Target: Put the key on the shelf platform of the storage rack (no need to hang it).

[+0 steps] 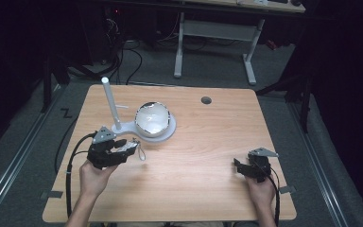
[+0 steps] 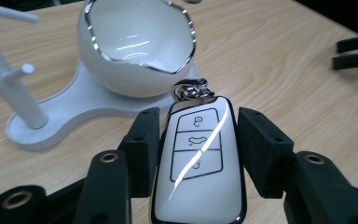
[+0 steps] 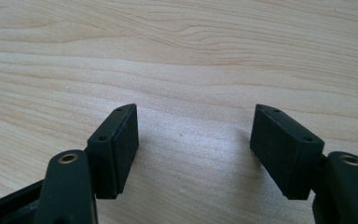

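My left gripper point(image 1: 125, 144) point(image 2: 196, 128) is shut on a white car key fob point(image 2: 198, 163) point(image 1: 131, 145) with three buttons and a chrome rim; both pads press its sides. A metal ring point(image 1: 142, 152) hangs from the fob's far end. Just beyond it stands a white holder point(image 1: 144, 131) point(image 2: 70, 109) with an egg-shaped bowl point(image 1: 152, 118) point(image 2: 135, 46) and an upright post point(image 1: 109, 103) point(image 2: 9, 88) bearing short pegs. My right gripper point(image 1: 237, 165) point(image 3: 195, 140) rests open near the table's right front, nothing between its jaws.
A wooden table point(image 1: 203, 142) carries everything; a round cable hole point(image 1: 206, 100) lies near its far edge. Behind it stands another desk's white frame point(image 1: 212, 33), with cables on the floor. The right gripper's jaws point(image 2: 354, 51) appear at the right edge of the left gripper view.
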A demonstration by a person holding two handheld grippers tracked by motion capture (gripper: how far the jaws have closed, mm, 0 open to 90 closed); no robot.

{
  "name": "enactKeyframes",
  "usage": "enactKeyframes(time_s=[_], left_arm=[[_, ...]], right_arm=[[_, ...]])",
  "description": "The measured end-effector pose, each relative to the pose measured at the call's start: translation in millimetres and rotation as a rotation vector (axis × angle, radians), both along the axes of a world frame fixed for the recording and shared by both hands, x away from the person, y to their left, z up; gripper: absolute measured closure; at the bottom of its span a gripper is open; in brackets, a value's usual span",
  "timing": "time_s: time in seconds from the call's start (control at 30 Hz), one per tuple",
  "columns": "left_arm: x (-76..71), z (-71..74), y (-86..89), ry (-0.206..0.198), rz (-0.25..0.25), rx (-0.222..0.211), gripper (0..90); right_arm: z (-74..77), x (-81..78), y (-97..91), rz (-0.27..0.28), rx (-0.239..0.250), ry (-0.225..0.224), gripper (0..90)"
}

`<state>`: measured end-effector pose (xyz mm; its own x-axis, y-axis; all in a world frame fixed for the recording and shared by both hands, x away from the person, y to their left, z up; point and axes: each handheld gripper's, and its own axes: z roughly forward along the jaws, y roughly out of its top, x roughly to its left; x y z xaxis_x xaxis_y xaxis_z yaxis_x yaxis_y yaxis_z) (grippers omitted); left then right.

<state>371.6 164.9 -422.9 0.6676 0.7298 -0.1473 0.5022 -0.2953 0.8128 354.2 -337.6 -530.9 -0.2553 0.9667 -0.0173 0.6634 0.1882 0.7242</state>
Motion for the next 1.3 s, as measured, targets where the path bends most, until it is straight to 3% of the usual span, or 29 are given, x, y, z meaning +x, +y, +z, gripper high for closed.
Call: enactKeyframes(time_s=[0.4, 0.63, 1.3], left_arm=[[10.5, 23.5, -6.2, -0.002, 0.006, -0.006, 50.7], [23.6, 34.6, -3.1, -0.014, 0.025, -0.048, 50.7], [49.3, 53.8, -14.1, -0.046, 0.052, -0.041, 50.7]], right_arm=[[-0.1, -0.1, -0.1, 0.004, -0.001, -0.001, 32.5], [-0.1, -0.2, 0.1, 0.004, 0.0, 0.0, 32.5], [-0.1, -0.1, 0.1, 0.003, 0.0, 0.0, 32.6]])
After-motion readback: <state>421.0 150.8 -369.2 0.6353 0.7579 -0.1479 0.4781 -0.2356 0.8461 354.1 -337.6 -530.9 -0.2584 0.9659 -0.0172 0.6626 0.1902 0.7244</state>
